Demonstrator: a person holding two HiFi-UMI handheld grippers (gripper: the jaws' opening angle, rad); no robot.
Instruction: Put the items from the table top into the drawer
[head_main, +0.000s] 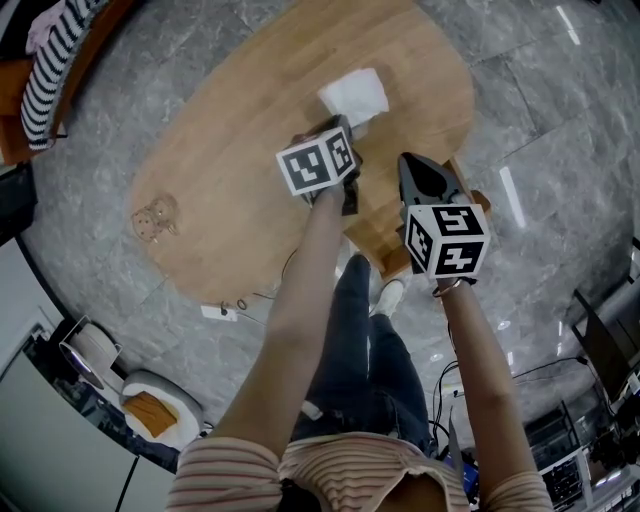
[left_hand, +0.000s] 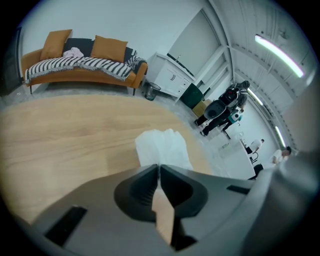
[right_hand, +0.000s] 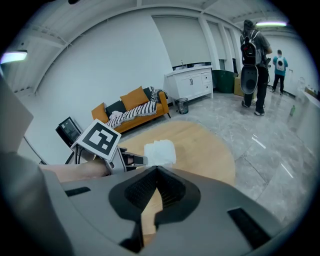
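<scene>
Two outstretched forearms (head_main: 300, 290), left gripper (left_hand: 159, 167) pinching tissue (left_hand: 162, 147), right gripper (right_hand: 156, 169) closed

Napkin (left_hand: 162, 146): near edge hidden behind the closed tips of the left gripper (left_hand: 159, 166), so can't tell how far in it reaches. Drawer (head_main: 380, 225) mostly covered by right gripper (head_main: 408, 160) and the arms. Small thing (head_main: 153, 218) at table's (head_main: 230, 150) left end too small to identify.

An orange sofa (left_hand: 80, 77) draped with a striped blanket (left_hand: 70, 64) stands against the wall, a white cabinet (left_hand: 172, 77) near it. A person (right_hand: 252, 50) wearing a backpack stands on the grey stone floor (head_main: 560, 120).
</scene>
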